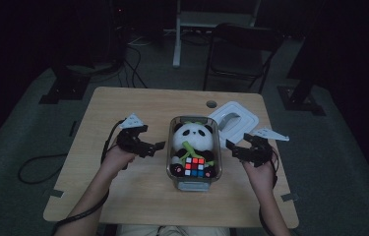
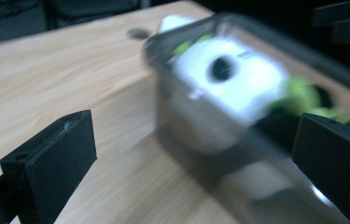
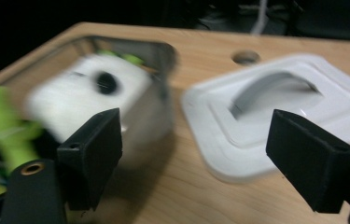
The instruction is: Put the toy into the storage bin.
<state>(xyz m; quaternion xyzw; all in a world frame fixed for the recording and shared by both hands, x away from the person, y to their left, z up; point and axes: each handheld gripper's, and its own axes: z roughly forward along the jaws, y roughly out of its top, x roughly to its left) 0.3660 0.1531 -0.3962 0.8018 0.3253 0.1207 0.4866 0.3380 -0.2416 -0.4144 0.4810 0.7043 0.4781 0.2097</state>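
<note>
Dim room, wooden desk. Clear container with panda plush and colour cube sits between left claw and right claw, touching neither. Both claws spread apart, empty. White lid just beyond right claw.

In both gripper views the panda and its box are blurred — the toy beyond the left claw's jaws is only white and green smears. The right jaw there is cut by the edge. The lid beyond the right claw is partly covered by a jaw.
</note>
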